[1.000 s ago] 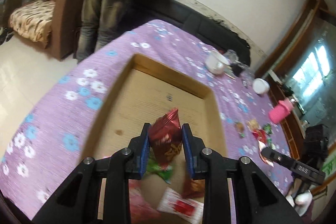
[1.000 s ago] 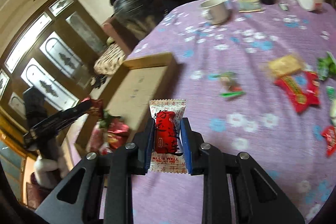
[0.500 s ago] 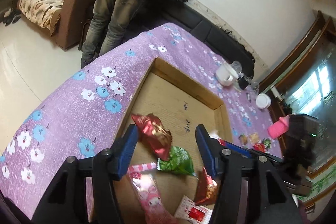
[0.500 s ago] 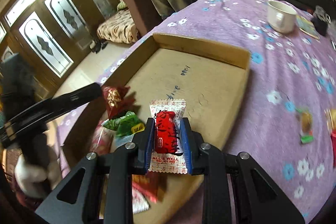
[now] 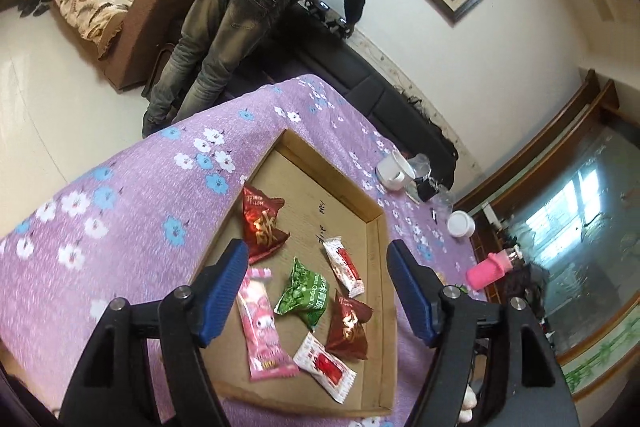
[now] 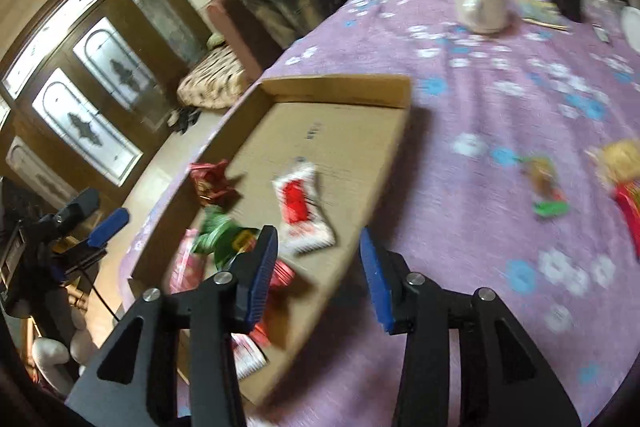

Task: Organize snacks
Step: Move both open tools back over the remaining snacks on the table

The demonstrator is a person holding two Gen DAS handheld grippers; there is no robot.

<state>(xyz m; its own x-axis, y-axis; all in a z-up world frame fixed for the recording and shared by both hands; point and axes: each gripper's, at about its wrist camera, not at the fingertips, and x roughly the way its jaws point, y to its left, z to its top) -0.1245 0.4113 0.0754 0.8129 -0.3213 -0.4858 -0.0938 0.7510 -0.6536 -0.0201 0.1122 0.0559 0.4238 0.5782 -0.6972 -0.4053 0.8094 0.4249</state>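
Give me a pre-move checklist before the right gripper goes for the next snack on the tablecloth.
1. Right gripper empty with its jaws apart: ok.
2. Left gripper empty with its jaws apart: ok.
3. White-and-red packet lying inside the cardboard tray: ok.
4. Snacks left outside the tray: not ok; a green-ended packet and a yellow one lie on the purple tablecloth.
5. Target sharp enough to aim at: not ok; the right wrist view is motion-blurred.
6. White mug far from the loose snacks: ok.
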